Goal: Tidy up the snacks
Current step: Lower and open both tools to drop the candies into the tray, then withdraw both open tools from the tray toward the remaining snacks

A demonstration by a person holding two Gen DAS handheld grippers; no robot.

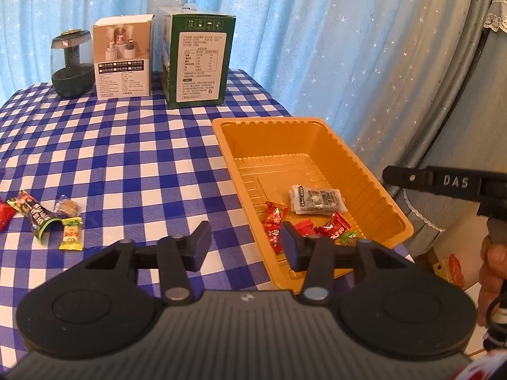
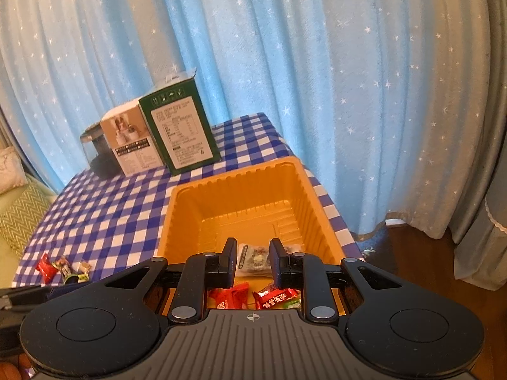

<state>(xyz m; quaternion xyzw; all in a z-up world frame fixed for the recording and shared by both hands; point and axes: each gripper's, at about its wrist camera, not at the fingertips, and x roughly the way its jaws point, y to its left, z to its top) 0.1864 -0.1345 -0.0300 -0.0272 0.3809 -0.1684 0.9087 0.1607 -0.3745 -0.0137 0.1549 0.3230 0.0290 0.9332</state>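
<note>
An orange plastic tray (image 1: 240, 164) sits at the table's right edge and holds several red wrapped candies (image 1: 274, 221), a green one and a grey packet (image 1: 317, 201). Loose snacks lie on the checked cloth at the left: a dark packet (image 1: 38, 217), a brown candy (image 1: 67, 207), a yellow candy (image 1: 71, 237) and a red one. My left gripper (image 1: 245, 243) is open and empty, over the tray's near left rim. My right gripper (image 2: 253, 264) is open and empty above the tray (image 2: 177, 221), over the grey packet (image 2: 253, 261). Part of it shows at the right edge of the left wrist view (image 1: 443, 183).
At the table's back stand a green box (image 1: 198, 60), a white box (image 1: 122, 57) and a dark glass jar (image 1: 73, 63). Blue star curtains hang behind. The table (image 1: 126, 158) drops off just right of the tray. A green cushion (image 2: 19, 215) lies left of the table.
</note>
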